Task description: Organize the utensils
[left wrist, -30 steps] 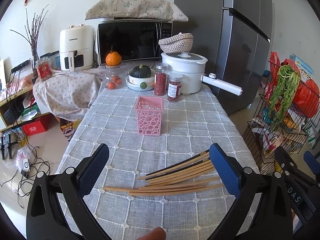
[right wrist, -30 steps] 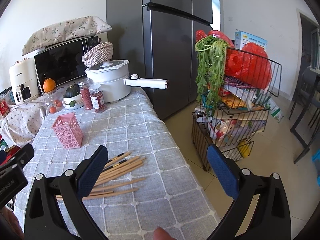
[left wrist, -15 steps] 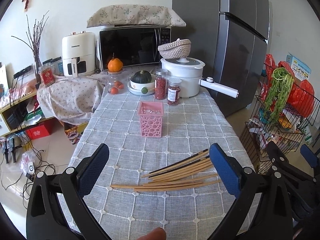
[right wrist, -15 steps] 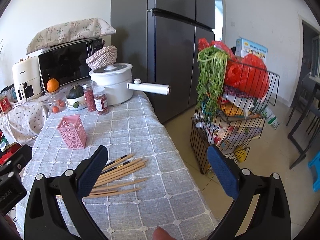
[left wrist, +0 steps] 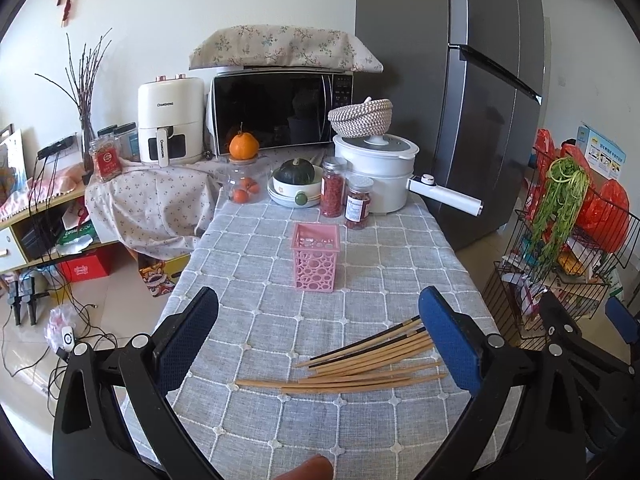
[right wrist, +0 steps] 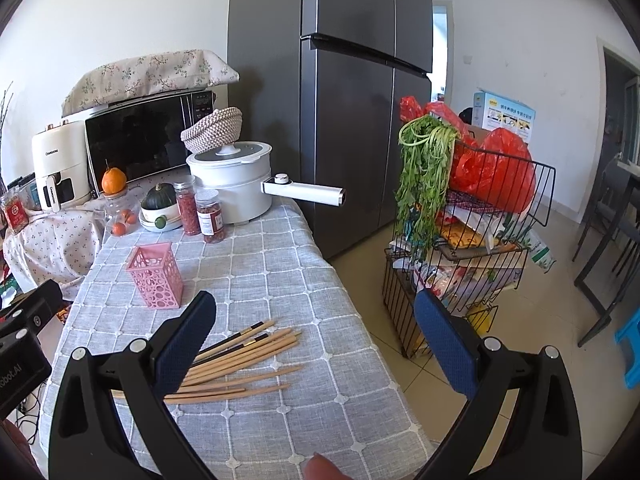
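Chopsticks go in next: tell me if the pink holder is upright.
Upright: the pink holder stands on its base, open top up; the chopsticks lie flat beside it.

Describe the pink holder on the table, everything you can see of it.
The pink holder is a small square-section basket, apparently plastic, its walls pierced with round holes of mixed sizes under a solid rim. It stands upright on the grey checked tablecloth, open top up, and looks empty. It sits mid-table, nearer than the spice jars and beyond the loose chopsticks. Nothing but the cloth touches it; both grippers are apart from it.
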